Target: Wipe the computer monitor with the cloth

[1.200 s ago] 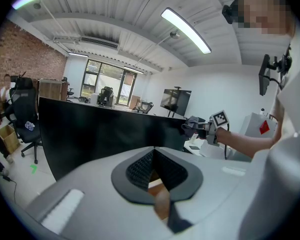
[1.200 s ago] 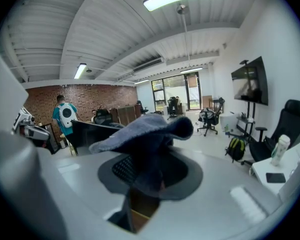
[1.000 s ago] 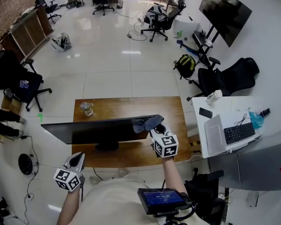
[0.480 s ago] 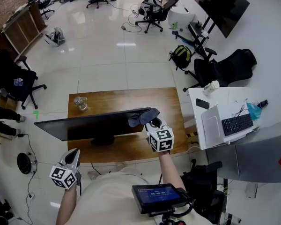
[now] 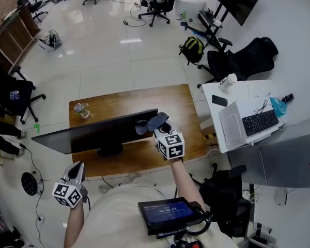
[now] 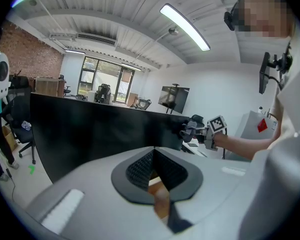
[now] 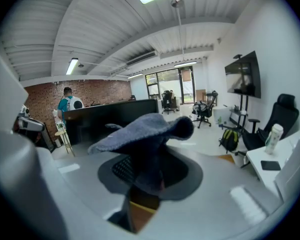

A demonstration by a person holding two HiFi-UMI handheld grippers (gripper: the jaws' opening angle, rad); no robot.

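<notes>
A wide black monitor (image 5: 93, 133) stands on a wooden table (image 5: 129, 101). My right gripper (image 5: 162, 126) is shut on a grey-blue cloth (image 5: 151, 122), which it holds at the monitor's right end near the top edge. In the right gripper view the cloth (image 7: 145, 129) bulges out over the jaws, with the monitor (image 7: 110, 115) just beyond it. My left gripper (image 5: 76, 170) hangs low off the table's near left corner, shut with nothing in it. In the left gripper view it faces the dark screen (image 6: 90, 134), and the cloth (image 6: 190, 130) shows at the screen's right end.
A crumpled plastic bottle (image 5: 81, 109) sits at the table's far left corner. A white desk (image 5: 217, 94) with a laptop (image 5: 230, 122) and a keyboard (image 5: 259, 122) stands to the right. Office chairs (image 5: 240, 58) and a backpack (image 5: 192, 49) are on the tiled floor behind.
The head view has shifted. My right gripper keeps the cloth at the monitor's right end, and the left gripper stays low at the left.
</notes>
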